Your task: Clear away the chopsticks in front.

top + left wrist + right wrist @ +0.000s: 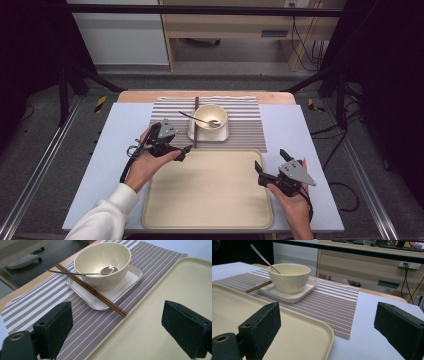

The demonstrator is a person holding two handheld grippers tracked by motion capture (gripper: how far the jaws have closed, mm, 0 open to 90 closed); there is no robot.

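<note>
A cream bowl (211, 116) stands on a square white plate (221, 133) on a striped placemat (245, 127). A metal spoon (200, 120) rests in the bowl with its handle pointing left. A pair of brown chopsticks (196, 125) lies across the plate's left edge. In front of the mat lies a large beige tray (207, 195) with nothing on it. My left gripper (176, 144) hovers open at the tray's far left corner, facing the bowl (102, 262) and chopsticks (92, 291). My right gripper (271, 160) is open at the tray's right edge, with nothing between its jaws.
The pale blue tabletop (125, 125) has bare strips left and right of the tray. A wooden table edge (150, 95) runs behind the mat. Black frame poles (65, 85) flank the table, cables (345, 190) lie on the floor at right, and a wooden desk (240, 25) stands beyond.
</note>
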